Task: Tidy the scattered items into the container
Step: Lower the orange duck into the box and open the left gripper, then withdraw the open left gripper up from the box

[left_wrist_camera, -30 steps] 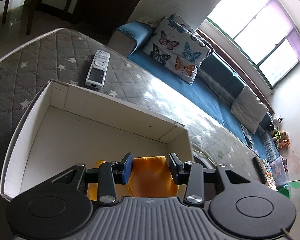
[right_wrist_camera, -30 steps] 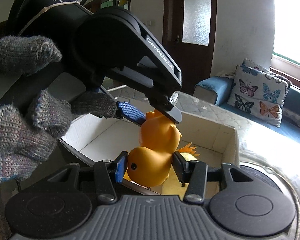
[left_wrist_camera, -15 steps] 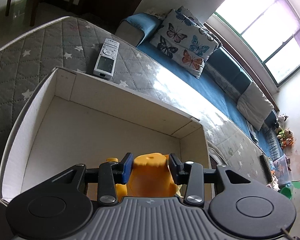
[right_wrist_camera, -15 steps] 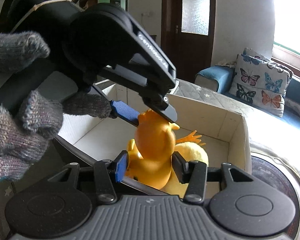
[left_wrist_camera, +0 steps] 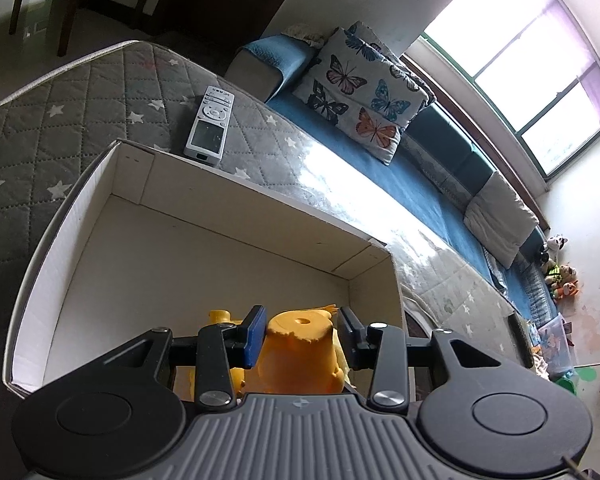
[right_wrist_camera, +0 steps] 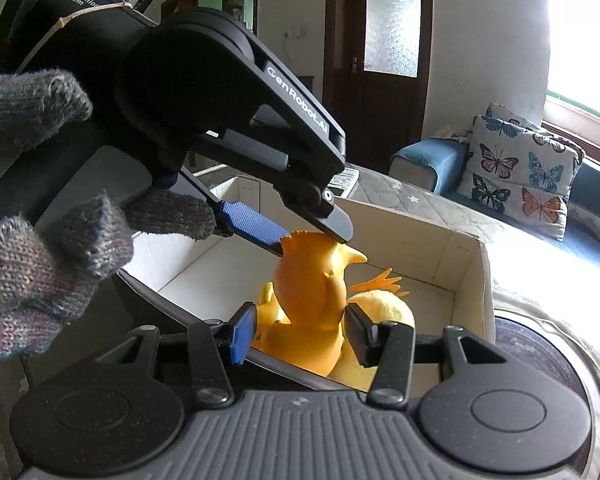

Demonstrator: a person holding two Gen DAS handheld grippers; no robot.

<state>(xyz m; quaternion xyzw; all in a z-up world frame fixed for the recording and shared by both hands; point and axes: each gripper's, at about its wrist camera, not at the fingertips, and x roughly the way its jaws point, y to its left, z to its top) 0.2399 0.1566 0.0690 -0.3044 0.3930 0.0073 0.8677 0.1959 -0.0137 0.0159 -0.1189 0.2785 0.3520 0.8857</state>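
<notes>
Two grippers meet over one orange duck [right_wrist_camera: 308,300]. Seen lower centre in the right wrist view, the left gripper [right_wrist_camera: 316,238] pinches the toy's flat base from above, so it hangs head-down inside the box [right_wrist_camera: 482,276], probably to be lowered in. The right gripper [right_wrist_camera: 300,334] brackets the duck's head with its jaws spread and daylight on both sides, likely just let go or steadying. A yellow plush toy [right_wrist_camera: 388,308] lies beneath and beside the duck, crowding the landing spot at that corner. A remote [left_wrist_camera: 210,126] lies on the quilted bench [left_wrist_camera: 40,140], upper left of the left wrist view, just beyond the box's far wall, not yet tidied.
</notes>
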